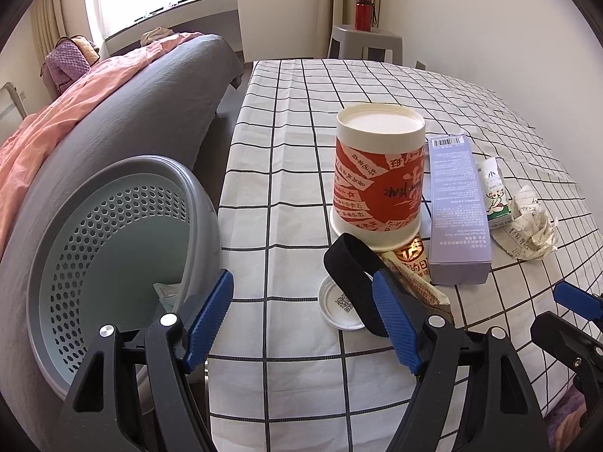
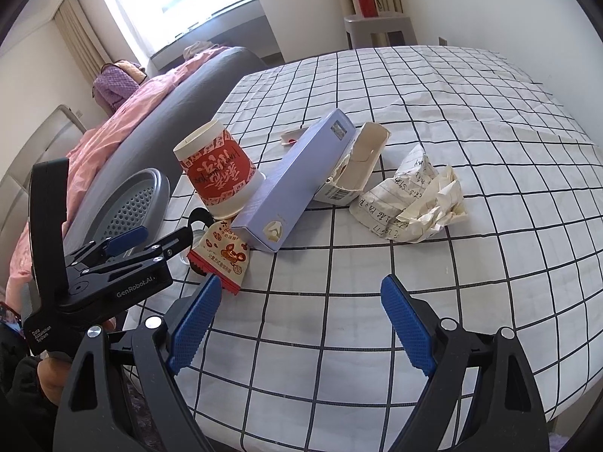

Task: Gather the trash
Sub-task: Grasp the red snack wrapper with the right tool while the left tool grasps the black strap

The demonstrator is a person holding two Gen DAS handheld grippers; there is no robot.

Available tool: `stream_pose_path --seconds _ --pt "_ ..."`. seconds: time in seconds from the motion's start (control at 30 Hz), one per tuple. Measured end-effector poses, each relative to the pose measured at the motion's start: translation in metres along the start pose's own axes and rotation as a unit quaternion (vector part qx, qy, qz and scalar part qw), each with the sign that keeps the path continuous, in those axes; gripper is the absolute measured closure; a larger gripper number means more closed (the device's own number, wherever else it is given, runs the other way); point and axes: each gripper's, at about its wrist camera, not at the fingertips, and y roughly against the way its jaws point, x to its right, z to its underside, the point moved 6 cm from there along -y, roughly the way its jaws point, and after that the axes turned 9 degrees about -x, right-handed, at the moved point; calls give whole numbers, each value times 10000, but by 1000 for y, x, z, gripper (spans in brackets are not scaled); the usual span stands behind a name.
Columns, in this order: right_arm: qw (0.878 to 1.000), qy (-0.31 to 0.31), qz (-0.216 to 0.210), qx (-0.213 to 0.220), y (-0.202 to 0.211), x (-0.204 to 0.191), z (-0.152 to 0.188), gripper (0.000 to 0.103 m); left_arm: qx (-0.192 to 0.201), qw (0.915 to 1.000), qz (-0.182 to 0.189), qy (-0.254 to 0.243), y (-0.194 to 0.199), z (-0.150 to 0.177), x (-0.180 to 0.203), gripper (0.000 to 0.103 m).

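Left wrist view: the white lid (image 1: 339,307) is seen just ahead between the left gripper's (image 1: 305,316) spread, empty jaws (right gripper (image 2: 297,320) likewise released).

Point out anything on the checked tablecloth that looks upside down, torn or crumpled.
The red-and-white paper cup stands upside down, rim on the cloth. The small carton lies on its side, its end torn open. The lined paper is crumpled into a wad.
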Motion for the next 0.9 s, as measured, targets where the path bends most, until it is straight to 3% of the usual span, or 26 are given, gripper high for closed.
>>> stream_pose_path --seconds 0.23,0.43,0.73,0.8,0.9 --pt "10000 8 3 5 0 0 0 18 33 10000 22 -9 4 1 -1 30" --pt "10000 16 -3 0 0 -1 1 18 -191 9997 -81 -130 -11 4 5 30" --pt "10000 96 -11 12 0 -7 2 18 -245 9996 29 -160 -12 6 5 73" --pt "10000 99 -7 6 -1 -8 1 18 -257 9995 63 -174 -11 8 5 91" --pt "9999 101 -3 -5 -2 -9 1 18 -246 9995 83 -195 -9 9 4 100"
